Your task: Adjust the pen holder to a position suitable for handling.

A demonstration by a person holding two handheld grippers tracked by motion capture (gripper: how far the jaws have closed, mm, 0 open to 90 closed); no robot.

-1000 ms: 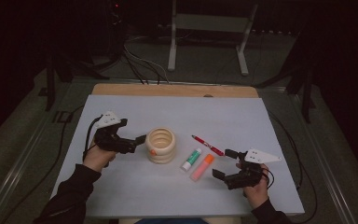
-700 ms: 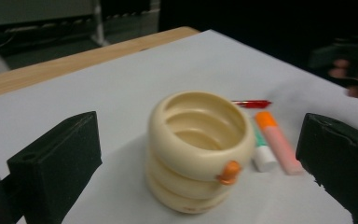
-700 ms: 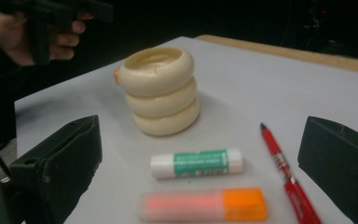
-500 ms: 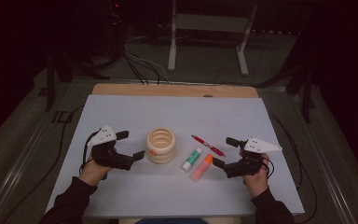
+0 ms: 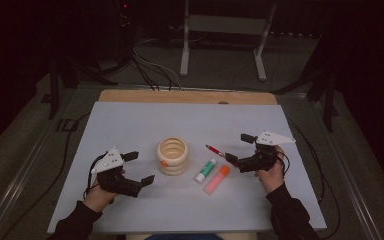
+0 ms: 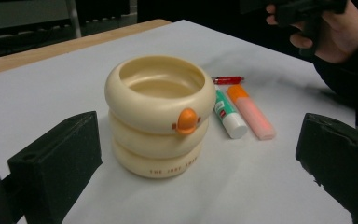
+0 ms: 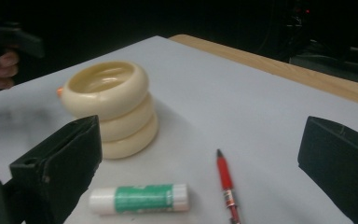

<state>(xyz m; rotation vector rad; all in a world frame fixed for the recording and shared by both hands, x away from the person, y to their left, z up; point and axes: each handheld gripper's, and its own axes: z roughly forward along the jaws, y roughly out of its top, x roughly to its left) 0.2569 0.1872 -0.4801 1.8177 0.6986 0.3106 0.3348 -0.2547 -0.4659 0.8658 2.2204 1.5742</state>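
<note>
A cream cup of three stacked rings with an orange beak (image 5: 173,156) stands mid-table. To its right lie a red pen (image 5: 214,150), a green-and-white glue stick (image 5: 205,170) and an orange highlighter (image 5: 216,179). My left gripper (image 5: 140,168) is open, left of the cup and a little nearer the front edge, holding nothing. In the left gripper view the cup (image 6: 161,114) stands ahead between the wide-apart jaws. My right gripper (image 5: 237,149) is open just right of the pen. The right gripper view shows the pen (image 7: 224,179) and glue stick (image 7: 140,198) ahead of its jaws, and the cup (image 7: 109,105) beyond.
The grey-white mat (image 5: 130,120) covers a wooden table whose far edge (image 5: 185,96) shows. Metal stand legs and cables lie on the dark floor behind. A cable trails from each gripper.
My left gripper has drawn back from the cup toward the near edge. My right gripper has moved forward, up to the red pen. Both stay open.
</note>
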